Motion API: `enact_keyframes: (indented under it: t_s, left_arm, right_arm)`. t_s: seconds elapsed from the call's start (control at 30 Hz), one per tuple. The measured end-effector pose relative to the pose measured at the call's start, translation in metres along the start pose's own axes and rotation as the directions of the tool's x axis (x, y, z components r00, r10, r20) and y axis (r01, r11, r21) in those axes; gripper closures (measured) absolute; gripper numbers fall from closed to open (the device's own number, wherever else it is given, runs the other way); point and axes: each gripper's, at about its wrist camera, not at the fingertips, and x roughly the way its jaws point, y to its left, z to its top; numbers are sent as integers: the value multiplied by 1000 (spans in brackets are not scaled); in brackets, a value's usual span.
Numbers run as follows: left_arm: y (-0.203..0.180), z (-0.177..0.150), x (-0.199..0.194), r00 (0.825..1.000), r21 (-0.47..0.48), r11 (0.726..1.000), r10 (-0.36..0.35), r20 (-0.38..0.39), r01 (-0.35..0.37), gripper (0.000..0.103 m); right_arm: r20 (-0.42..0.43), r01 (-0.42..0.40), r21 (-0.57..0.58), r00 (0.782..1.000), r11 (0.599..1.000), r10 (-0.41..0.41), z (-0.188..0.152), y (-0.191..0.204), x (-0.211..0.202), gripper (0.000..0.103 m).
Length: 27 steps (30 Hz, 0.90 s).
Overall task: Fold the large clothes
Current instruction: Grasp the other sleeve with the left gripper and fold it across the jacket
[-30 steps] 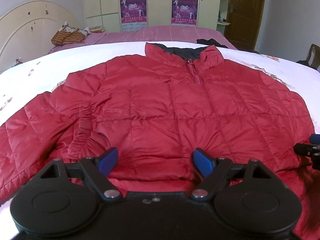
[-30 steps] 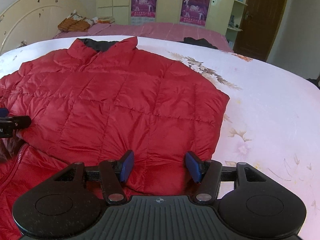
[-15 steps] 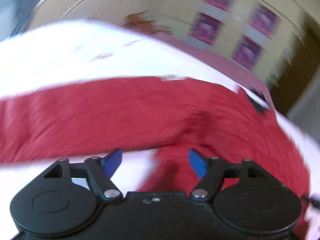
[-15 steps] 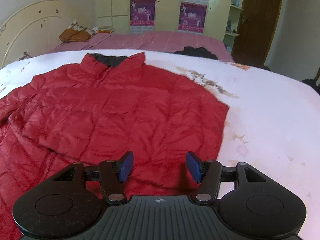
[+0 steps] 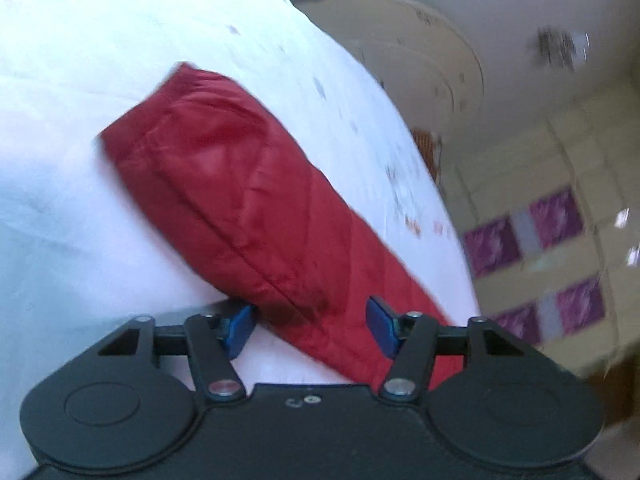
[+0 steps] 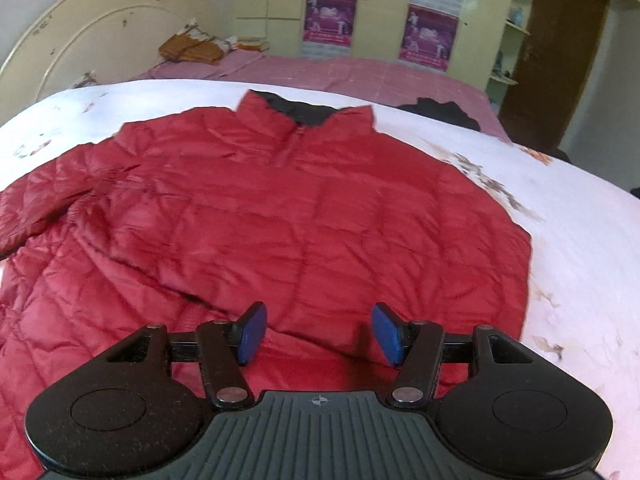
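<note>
The red quilted jacket (image 6: 260, 216) lies face up on the white floral bedsheet (image 6: 580, 240), collar toward the headboard (image 6: 92, 40), its right side apparently already tucked in while the left sleeve (image 5: 224, 184) stretches out over the sheet. Both grippers are spread wide and hold nothing: the left gripper (image 5: 310, 326) hovers over the sleeve partway along it, the right gripper (image 6: 318, 334) over the hem. The likely trouble is the slick, puffy shell (down fill springs back): a shallow pinch on the sleeve could slip off mid-swing, or catch only the top layer so the sleeve drags and twists instead of folding across the chest. The left wrist view, tilted and blurred, alone shows the sleeve's cuff end and its seam; the right wrist view alone shows the whole torso, the dark collar lining (image 6: 304, 110), and a second, pink-covered bed (image 6: 360, 76) beyond.
</note>
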Motion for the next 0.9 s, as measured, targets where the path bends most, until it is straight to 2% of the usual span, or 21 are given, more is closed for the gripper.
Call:
enact_keyframes:
  t_s: [0.03, 0.07, 0.1, 0.13, 0.2, 0.27, 0.3, 0.37, 0.43, 0.47, 0.57, 0.6, 0.63, 0.7, 0.8, 0.83, 0.9]
  left_arm:
    - [4, -1, 3, 1000, -22, 1000, -16, 22, 17, 53]
    - [5, -1, 7, 999, -27, 999, -16, 34, 17, 65]
    - [3, 0, 12, 1000, -18, 1000, -1, 31, 1, 73]
    - [0, 2, 16, 1000, -2, 1000, 12, 18, -12, 94]
    - [-5, 13, 19, 1000, 32, 999, 22, 5, -22, 98]
    - [-27, 14, 16, 999, 133, 991, 17, 36, -22, 98]
    - [-44, 14, 15, 999, 206, 978, 10, 53, -21, 98]
    - [-86, 2, 15, 998, 359, 933, -12, 62, -11, 98]
    - [-128, -18, 20, 998, 500, 865, -55, 29, 33, 98]
    - [-151, -33, 23, 997, 574, 816, -80, 0, 66, 98]
    - [-214, -94, 32, 983, 736, 653, -136, -121, 181, 98]
    - [-236, -120, 36, 973, 775, 589, -150, -173, 229, 98]
    - [-251, -142, 39, 964, 798, 540, -154, -217, 265, 98]
    - [-283, -195, 49, 934, 829, 431, -148, -324, 356, 98]
    - [-304, -265, 58, 888, 837, 304, -101, -448, 456, 98]
    - [-306, -289, 65, 865, 825, 270, -72, -497, 497, 98]
    - [-310, -323, 79, 823, 798, 240, -11, -568, 553, 98]
  right_arm:
    - [2, 2, -2, 1000, 1000, -2, 1, 2, 0, 45]
    - [2, 4, 2, 1000, 1000, -4, 2, 4, 0, 45]
    - [2, 5, 14, 1000, 1000, -5, 3, 3, 1, 45]
    - [3, 3, 31, 1000, 999, -4, 4, 1, 4, 45]
    - [-17, 20, 64, 1000, 998, -19, 4, -7, 11, 45]
    - [-22, 33, 99, 999, 995, -31, 3, -17, 10, 45]
    - [-18, 37, 114, 999, 993, -35, 2, -22, 9, 45]
    - [-10, 50, 142, 999, 989, -50, 0, -31, 5, 45]
    - [-9, 61, 176, 998, 983, -60, -3, -41, 2, 45]
    - [-9, 68, 197, 998, 978, -68, -5, -47, 2, 45]
    - [-7, 81, 264, 997, 961, -82, -12, -65, -3, 45]
    - [-4, 81, 285, 996, 955, -84, -14, -72, -5, 45]
    - [0, 83, 299, 996, 951, -87, -16, -77, -8, 45]
    - [7, 90, 321, 995, 943, -98, -19, -88, -14, 45]
    - [15, 102, 364, 993, 926, -115, -24, -108, -22, 45]
    - [15, 108, 380, 992, 919, -123, -26, -115, -24, 45]
    - [20, 111, 418, 991, 902, -132, -30, -131, -29, 45]
